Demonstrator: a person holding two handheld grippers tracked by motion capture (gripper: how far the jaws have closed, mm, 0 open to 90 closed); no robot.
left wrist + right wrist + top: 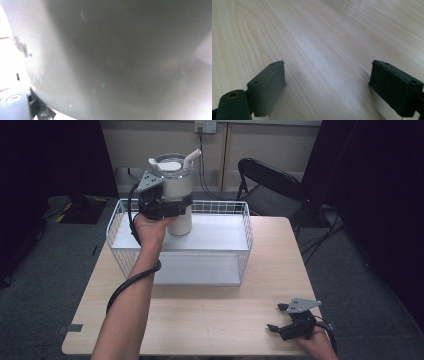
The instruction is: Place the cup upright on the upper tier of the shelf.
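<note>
Nearest the person, the right gripper (286, 321) rests idle on the wooden table (317, 37) with its jaws spread wide and only bare wood between them. Farther off, the left gripper (167, 206) is clamped around the white tumbler (176, 190), whose wall sits pressed right up against the jaws. The tumbler appears to hang just above the shelf of the wire basket (245, 232), so placing and release look still to come.

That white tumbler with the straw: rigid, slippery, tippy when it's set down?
The tumbler looks hard-walled, so probably rigid in the left gripper. Its smooth, glossy side may slip in the grip. Tall, narrowing toward the base, with lid and straw on top: likely tippy on the wire basket shelf.
</note>
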